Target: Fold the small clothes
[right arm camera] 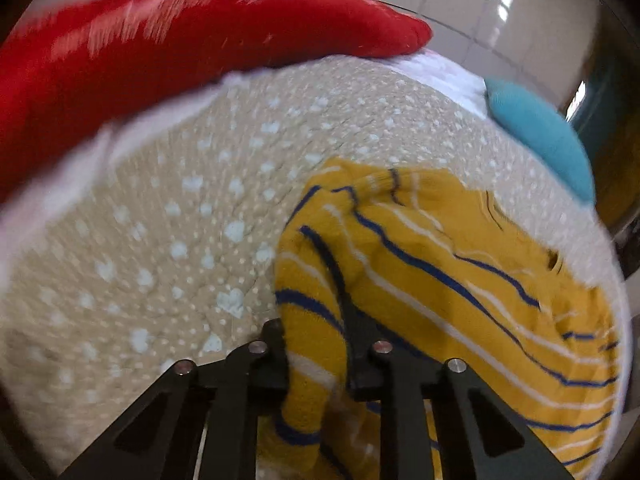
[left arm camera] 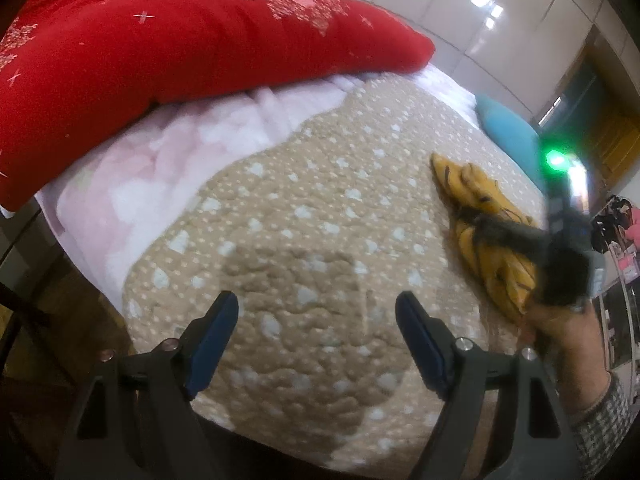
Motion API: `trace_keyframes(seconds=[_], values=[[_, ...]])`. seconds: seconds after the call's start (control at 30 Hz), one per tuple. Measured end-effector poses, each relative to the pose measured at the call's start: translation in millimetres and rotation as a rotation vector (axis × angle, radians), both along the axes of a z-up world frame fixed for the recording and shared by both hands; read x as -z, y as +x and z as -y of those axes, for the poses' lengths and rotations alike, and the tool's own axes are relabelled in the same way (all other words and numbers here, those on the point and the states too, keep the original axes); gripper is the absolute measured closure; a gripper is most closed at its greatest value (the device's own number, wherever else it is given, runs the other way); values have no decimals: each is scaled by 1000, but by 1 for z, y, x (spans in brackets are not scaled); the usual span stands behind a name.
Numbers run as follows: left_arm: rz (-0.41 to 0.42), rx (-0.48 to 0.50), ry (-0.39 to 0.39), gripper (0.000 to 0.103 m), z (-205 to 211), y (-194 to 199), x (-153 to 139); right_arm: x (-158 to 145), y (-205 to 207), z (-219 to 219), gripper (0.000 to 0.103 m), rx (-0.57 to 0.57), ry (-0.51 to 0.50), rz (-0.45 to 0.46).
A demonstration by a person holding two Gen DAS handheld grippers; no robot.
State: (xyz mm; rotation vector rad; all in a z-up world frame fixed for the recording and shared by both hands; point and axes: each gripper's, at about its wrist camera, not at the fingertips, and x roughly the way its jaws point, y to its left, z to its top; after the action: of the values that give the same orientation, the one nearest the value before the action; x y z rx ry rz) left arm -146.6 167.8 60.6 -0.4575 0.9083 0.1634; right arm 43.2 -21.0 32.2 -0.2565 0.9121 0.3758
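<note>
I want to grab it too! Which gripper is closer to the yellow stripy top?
Right. The right gripper is shut on a fold of the yellow top; the left gripper hangs open over bare bedspread, off to its side.

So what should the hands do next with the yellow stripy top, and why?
Probably lift and pull the yellow striped top toward the bare middle of the beige dotted bedspread. The right gripper has its jaws pinched on a fold of it, and the top lies crumpled near the bed's edge. The left gripper hangs open over bare bedspread, ready to take another corner.
</note>
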Motion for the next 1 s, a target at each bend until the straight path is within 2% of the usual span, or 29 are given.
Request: trace_keyframes(seconds=[0.07, 0.13, 0.2, 0.3, 0.4, 0.47, 0.5, 0.53, 0.63, 0.73, 0.8, 1.0], values=[[-5, 19, 3, 23, 8, 4, -2, -18, 4, 26, 85, 26, 138, -31], [-1, 44, 20, 23, 22, 8, -7, -33, 6, 49, 85, 47, 223, -28], [2, 63, 38, 23, 37, 14, -11, -42, 10, 72, 85, 60, 295, -32], [-5, 89, 62, 23, 58, 20, -12, -37, 14, 91, 84, 59, 362, -69], [-22, 112, 95, 23, 70, 21, -11, -22, 11, 91, 76, -20, 399, -144], [-26, 110, 143, 23, 74, 19, -12, -18, 3, 90, 69, -57, 424, -150], [-28, 101, 173, 23, 75, 18, -12, -19, -2, 91, 59, -80, 460, -158], [-28, 94, 192, 23, 75, 17, -13, -22, -4, 92, 55, -95, 489, -158], [-22, 69, 228, 23, 69, 16, -13, -36, -15, 95, 51, -127, 564, -117], [-26, 71, 219, 23, 61, 22, -9, -41, -20, 100, 51, -97, 590, -93], [-16, 110, 196, 22, 59, 33, -6, -38, -20, 104, 51, -64, 569, -98], [69, 347, 108, 22, 81, 91, 5, -13, -16, 126, 51, 38, 482, -140]])
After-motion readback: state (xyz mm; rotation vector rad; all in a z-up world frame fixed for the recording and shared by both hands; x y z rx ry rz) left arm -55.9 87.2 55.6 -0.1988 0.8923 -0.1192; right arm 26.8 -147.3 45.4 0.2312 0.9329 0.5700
